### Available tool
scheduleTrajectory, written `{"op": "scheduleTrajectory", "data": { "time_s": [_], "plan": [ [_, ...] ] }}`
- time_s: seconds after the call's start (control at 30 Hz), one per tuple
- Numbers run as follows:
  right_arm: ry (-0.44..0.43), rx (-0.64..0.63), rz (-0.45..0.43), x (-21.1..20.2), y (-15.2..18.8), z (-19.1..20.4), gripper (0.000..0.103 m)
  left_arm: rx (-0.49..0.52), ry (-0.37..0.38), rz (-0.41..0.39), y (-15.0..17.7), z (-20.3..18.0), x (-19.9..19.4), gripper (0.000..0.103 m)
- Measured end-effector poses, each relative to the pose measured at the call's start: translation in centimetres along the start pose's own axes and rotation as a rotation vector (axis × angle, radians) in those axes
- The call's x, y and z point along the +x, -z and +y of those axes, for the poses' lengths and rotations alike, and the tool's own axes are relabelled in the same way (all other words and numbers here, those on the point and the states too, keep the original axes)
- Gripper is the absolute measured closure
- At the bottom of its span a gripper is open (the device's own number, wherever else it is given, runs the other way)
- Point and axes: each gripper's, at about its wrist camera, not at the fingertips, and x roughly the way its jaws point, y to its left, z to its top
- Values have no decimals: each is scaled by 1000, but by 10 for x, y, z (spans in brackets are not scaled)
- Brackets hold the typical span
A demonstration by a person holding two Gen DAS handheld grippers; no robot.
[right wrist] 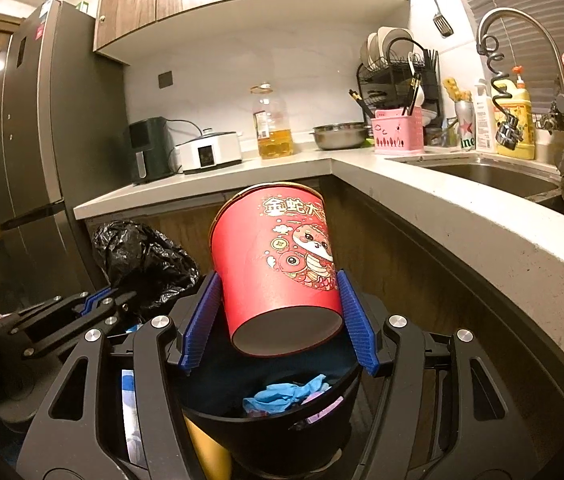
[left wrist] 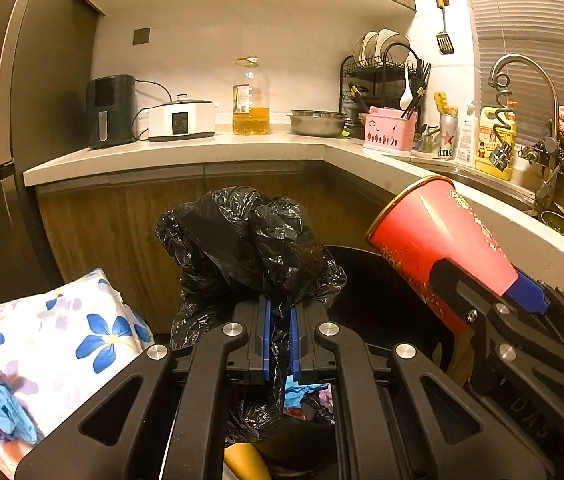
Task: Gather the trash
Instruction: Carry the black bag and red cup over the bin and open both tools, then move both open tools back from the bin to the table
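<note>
The left hand-held gripper (left wrist: pixel 280 344) pinches the crinkled black plastic bag (left wrist: pixel 250 240) up, clearing the round black bin (right wrist: pixel 274 420); the right hand-held gripper (right wrist: pixel 278 316) clamps the red printed paper cup (right wrist: pixel 278 264) above it, likely for dropping.

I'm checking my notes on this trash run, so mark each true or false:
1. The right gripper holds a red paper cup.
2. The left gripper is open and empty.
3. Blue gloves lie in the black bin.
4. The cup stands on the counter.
1. True: the right gripper clamps the red paper cup.
2. False: the left gripper is shut on the crumpled black plastic bag.
3. True: crumpled blue gloves lie in the black bin.
4. False: it is held tilted above the bin.
</note>
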Motion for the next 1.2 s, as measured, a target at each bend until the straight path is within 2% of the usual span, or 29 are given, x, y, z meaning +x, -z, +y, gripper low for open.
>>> {"op": "scheduleTrajectory", "data": {
  "time_s": [0.27, 0.43, 0.67, 0.83, 0.93, 1.2],
  "plan": [
    [0, -1, 7, 6, 1, -1, 43, -1, 10, 9, 3, 1, 6, 94],
    [14, 9, 16, 9, 3, -3, 42, -12, 14, 16, 4, 2, 8, 76],
    [39, 26, 15, 4, 5, -10, 38, 4, 18, 24, 7, 0, 10, 61],
    [49, 30, 16, -2, 8, -12, 36, -14, 4, 26, 10, 4, 9, 40],
    [51, 32, 16, -6, 9, -12, 36, -15, -3, 25, 12, 6, 6, 32],
    [46, 16, 21, -20, 15, -6, 35, -27, -14, 27, 21, 16, -9, 23]
  ]
}}
